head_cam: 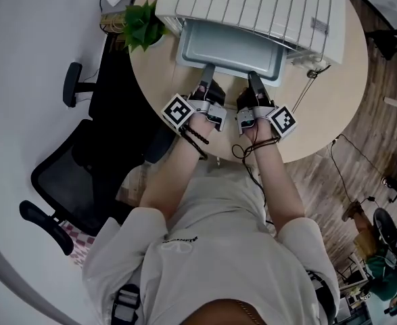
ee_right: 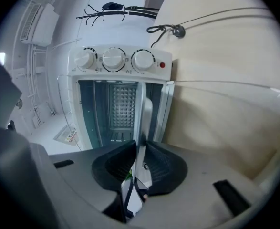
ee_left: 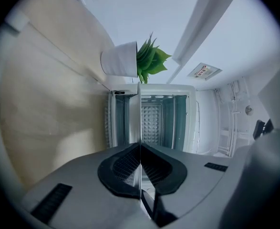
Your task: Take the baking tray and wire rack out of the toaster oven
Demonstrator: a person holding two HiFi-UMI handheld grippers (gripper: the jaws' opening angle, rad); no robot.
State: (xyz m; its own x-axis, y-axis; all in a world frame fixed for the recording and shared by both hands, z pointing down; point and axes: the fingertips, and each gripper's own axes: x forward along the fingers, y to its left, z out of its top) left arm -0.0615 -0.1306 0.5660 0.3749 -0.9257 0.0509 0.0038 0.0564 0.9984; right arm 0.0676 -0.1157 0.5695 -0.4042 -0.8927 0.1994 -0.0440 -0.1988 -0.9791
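A grey baking tray (head_cam: 228,49) sticks out of the front of the white toaster oven (head_cam: 252,5), over the round table. My left gripper (head_cam: 207,66) is shut on the tray's near rim towards the left. My right gripper (head_cam: 251,74) is shut on the same rim towards the right. In the left gripper view the tray (ee_left: 140,118) runs edge-on between the pads of the left gripper (ee_left: 140,151) into the oven cavity (ee_left: 154,123). The right gripper view shows the tray (ee_right: 142,113) clamped by the right gripper (ee_right: 140,151), below three knobs (ee_right: 113,59). I cannot make out a wire rack.
A green plant in a white pot (head_cam: 143,27) stands at the table's left edge beside the oven. A cable (head_cam: 313,73) lies on the wooden table (head_cam: 333,93) to the oven's right. A black office chair (head_cam: 69,161) stands left of the person.
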